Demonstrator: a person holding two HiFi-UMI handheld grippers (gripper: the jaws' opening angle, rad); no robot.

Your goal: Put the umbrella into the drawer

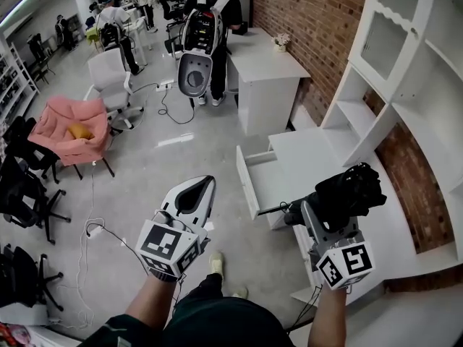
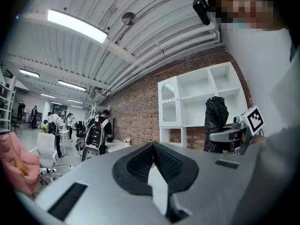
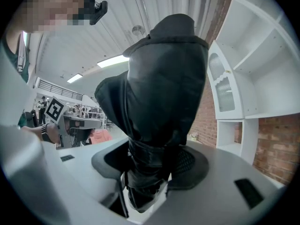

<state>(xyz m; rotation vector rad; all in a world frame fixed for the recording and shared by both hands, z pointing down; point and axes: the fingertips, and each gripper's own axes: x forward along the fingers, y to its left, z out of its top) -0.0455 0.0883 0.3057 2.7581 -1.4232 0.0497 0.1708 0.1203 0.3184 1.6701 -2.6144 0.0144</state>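
Black fabric umbrella (image 3: 159,102), folded into a crumpled bundle, stands upright in the right gripper (image 3: 147,172), whose jaws pinch its narrow lower end. The bundle hangs just right of the drawer (image 1: 255,183). Left gripper (image 1: 195,196), left of the drawer and nearer the person, has its jaws pressed together on nothing. The white drawer is pulled out, cavity facing up; grey floor (image 1: 181,150) stretches beyond its left edge.

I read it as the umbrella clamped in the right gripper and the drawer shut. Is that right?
Not quite. The drawer is pulled open, not shut; the head view shows it standing out from the white cabinet. The rest holds: the umbrella is clamped in the right gripper.
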